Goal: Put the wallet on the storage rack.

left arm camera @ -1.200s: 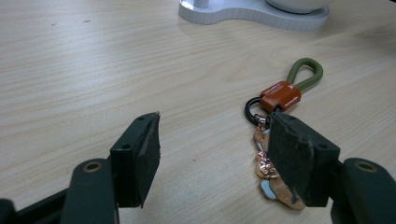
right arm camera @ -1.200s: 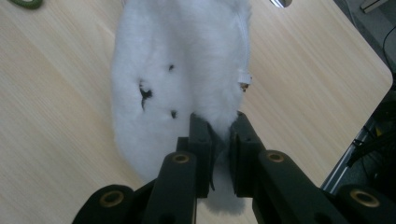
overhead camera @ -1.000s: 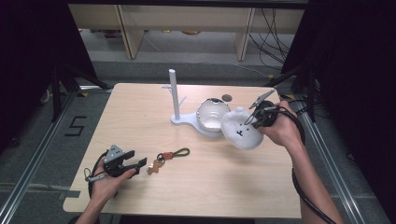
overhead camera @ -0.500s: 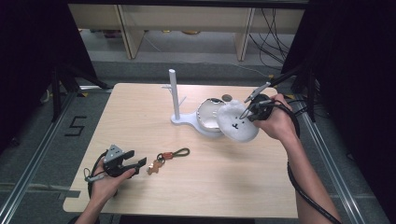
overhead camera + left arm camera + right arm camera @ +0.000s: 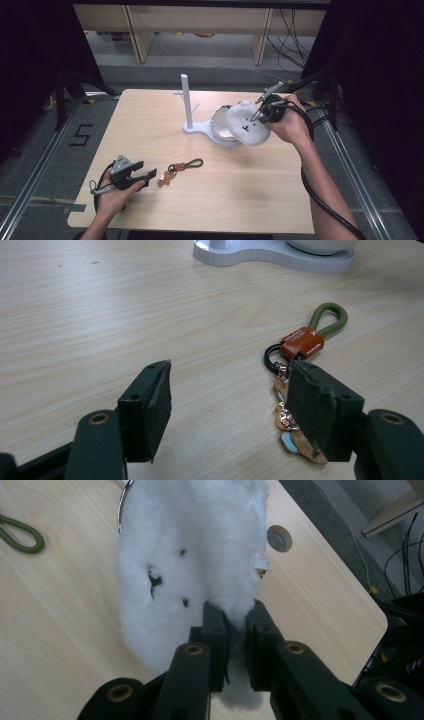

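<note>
At the desk's (image 5: 280,200) two o'clock, the right tool (image 5: 235,625) pinches the fluffy white plush pouch (image 5: 247,125) by its edge, seemingly lifting it. The left tool (image 5: 230,400), jaws spread, rests at seven o'clock beside the green-looped orange-tagged keychain (image 5: 305,342).

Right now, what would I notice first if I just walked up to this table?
Probably the fluffy white plush pouch with a stitched face, pinched in the right claw over the white stand's bowl at the table's far right. Then the keychain with a green cord loop, lying just ahead of the open left claw.
</note>
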